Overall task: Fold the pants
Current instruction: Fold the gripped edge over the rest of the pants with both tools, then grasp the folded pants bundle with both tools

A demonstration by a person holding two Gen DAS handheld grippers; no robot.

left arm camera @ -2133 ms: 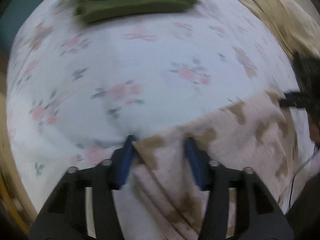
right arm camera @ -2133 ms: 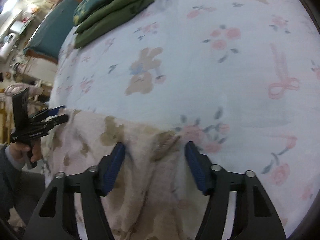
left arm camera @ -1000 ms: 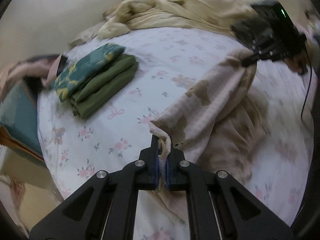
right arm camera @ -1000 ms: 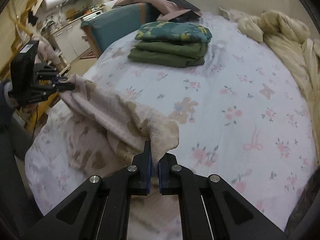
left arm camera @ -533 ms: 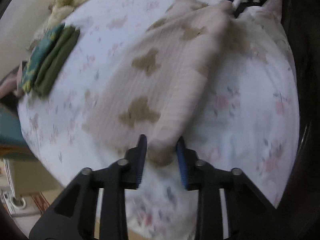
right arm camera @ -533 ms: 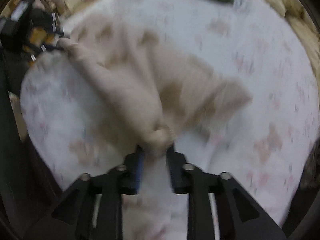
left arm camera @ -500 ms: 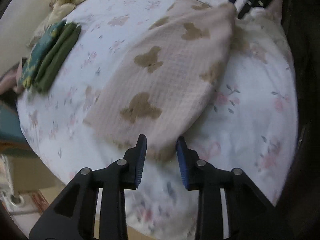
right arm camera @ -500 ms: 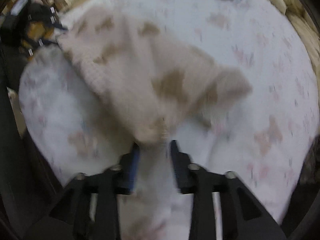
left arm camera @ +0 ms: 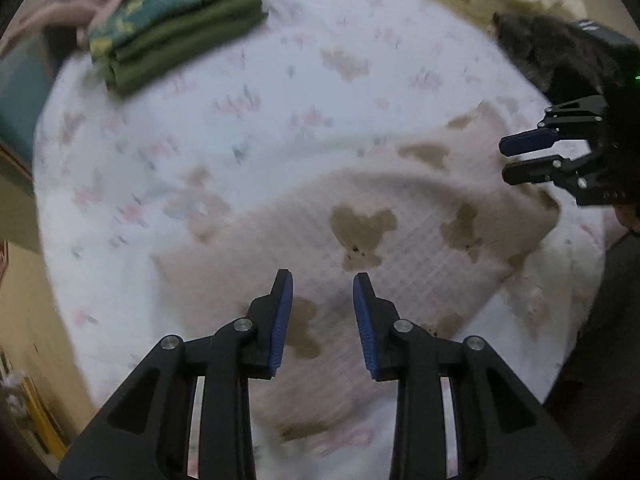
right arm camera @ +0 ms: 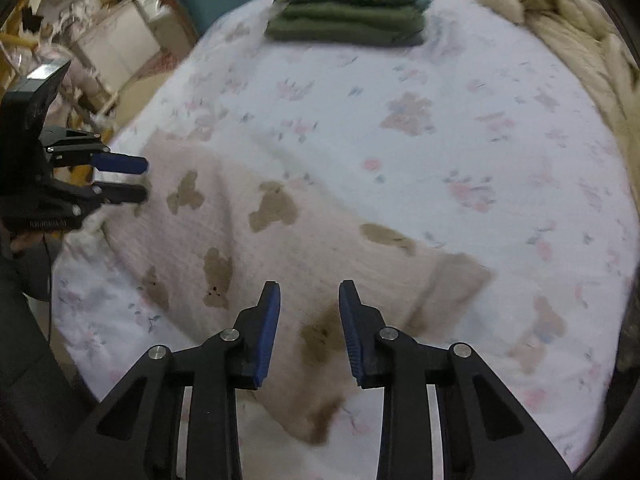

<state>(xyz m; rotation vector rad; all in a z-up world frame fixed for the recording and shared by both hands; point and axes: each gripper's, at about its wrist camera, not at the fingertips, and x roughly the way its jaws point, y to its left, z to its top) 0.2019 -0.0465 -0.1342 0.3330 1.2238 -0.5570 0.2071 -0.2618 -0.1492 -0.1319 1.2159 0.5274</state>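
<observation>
The pale pink pants with brown bear prints (left arm camera: 360, 240) lie folded over and spread flat on the flowered bedsheet; they also show in the right wrist view (right arm camera: 280, 248). My left gripper (left arm camera: 323, 280) is open and empty, hovering just above one end of the pants. My right gripper (right arm camera: 309, 287) is open and empty above the other end. Each gripper shows in the other's view: the right gripper (left arm camera: 520, 158) at the far right and the left gripper (right arm camera: 132, 178) at the far left, both open.
A stack of folded green and teal clothes (left arm camera: 168, 36) sits at the far side of the bed, also in the right wrist view (right arm camera: 352, 8). A rumpled cream blanket (right arm camera: 560, 12) lies along the far edge. The bed drops off near me; furniture clutter (right arm camera: 80, 40) stands to the left.
Both grippers held the pants' ends, swung them over and laid them on the bed, then opened and drew back a little. The pants now lie flat and released.
</observation>
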